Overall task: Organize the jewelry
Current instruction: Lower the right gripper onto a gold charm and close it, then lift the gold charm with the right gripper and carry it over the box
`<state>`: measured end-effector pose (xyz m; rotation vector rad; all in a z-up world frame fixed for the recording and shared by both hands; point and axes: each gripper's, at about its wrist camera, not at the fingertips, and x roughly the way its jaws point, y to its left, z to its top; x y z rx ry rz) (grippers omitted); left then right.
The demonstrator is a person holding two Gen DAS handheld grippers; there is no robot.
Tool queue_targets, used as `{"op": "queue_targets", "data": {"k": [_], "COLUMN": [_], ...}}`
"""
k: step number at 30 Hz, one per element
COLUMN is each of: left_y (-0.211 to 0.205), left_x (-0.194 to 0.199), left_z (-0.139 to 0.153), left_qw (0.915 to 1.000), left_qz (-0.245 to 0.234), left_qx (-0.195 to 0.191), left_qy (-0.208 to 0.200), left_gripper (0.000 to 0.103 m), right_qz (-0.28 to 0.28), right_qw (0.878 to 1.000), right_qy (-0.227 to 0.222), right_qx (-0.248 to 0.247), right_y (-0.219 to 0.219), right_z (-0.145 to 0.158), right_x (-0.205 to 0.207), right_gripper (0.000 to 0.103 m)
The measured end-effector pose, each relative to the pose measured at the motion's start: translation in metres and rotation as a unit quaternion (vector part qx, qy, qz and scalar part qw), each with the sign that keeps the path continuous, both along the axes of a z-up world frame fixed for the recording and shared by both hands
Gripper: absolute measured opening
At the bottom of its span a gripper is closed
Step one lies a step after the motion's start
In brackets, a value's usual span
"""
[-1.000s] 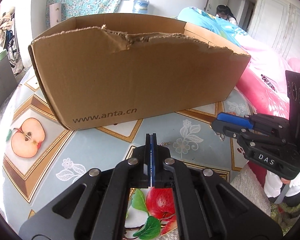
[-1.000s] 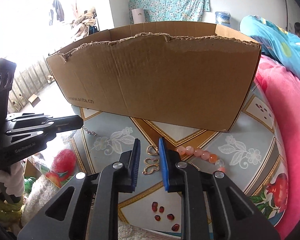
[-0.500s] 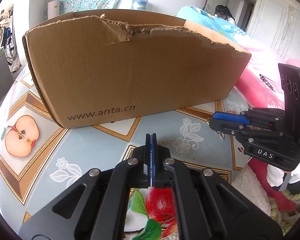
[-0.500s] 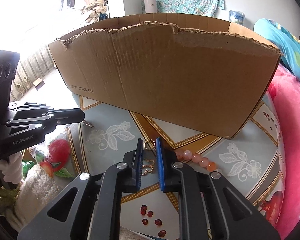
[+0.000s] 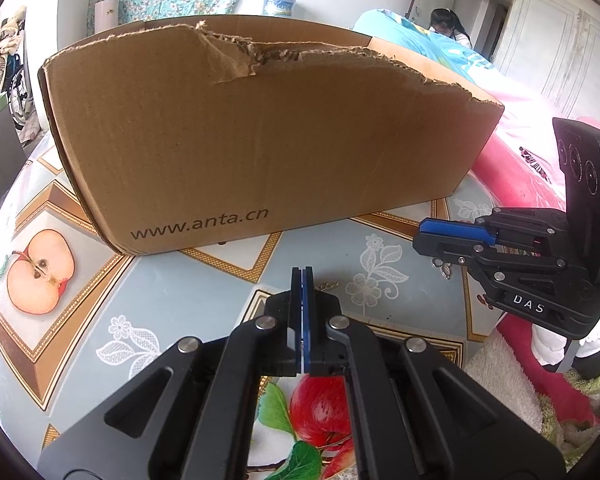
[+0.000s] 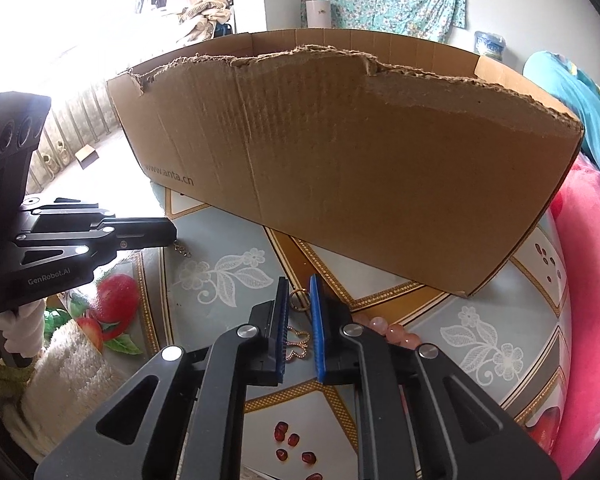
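Observation:
A gold butterfly pendant (image 6: 297, 340) with a small ring lies on the tablecloth between the blue pads of my right gripper (image 6: 299, 280). Its jaws are closing, and a gap still shows on both sides of the pendant. From the left wrist view the right gripper (image 5: 420, 236) hovers low at the right, with gold hooks (image 5: 444, 270) under its tip. My left gripper (image 5: 302, 270) is shut, and a thin gold chain (image 5: 325, 286) pokes out beside its pads. In the right wrist view that chain (image 6: 182, 250) hangs from the left gripper (image 6: 174, 234).
A large torn cardboard box (image 6: 340, 160) stands open-topped right behind both grippers. Pink beads (image 6: 396, 330) lie to the right of the right gripper. A pink blanket (image 6: 588, 280) borders the table on the right, and a person sits far back (image 5: 448, 28).
The right jaws have narrowed around the butterfly pendant and that gripper has rolled a little. The left gripper stays shut in the same place.

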<state>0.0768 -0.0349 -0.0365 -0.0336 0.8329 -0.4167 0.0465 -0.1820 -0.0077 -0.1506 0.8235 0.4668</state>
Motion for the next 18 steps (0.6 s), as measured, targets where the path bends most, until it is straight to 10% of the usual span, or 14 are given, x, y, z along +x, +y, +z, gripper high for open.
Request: {"op": "queue_targets", "data": {"k": [18], "left_y": [-0.002], "left_x": [-0.001], "left_z": [0.0], "left_qw": [1.0], "left_qz": [0.0], "left_qx": [-0.004], "left_qy": [-0.001], "left_gripper": [0.0], "right_qz": [-0.027], "right_qw": [1.0], "right_qy": [0.016], "right_qx": [0.006], "right_y": [-0.005], "right_z": [0.008], "right_x": [0.0], "right_gripper": [0.004]}}
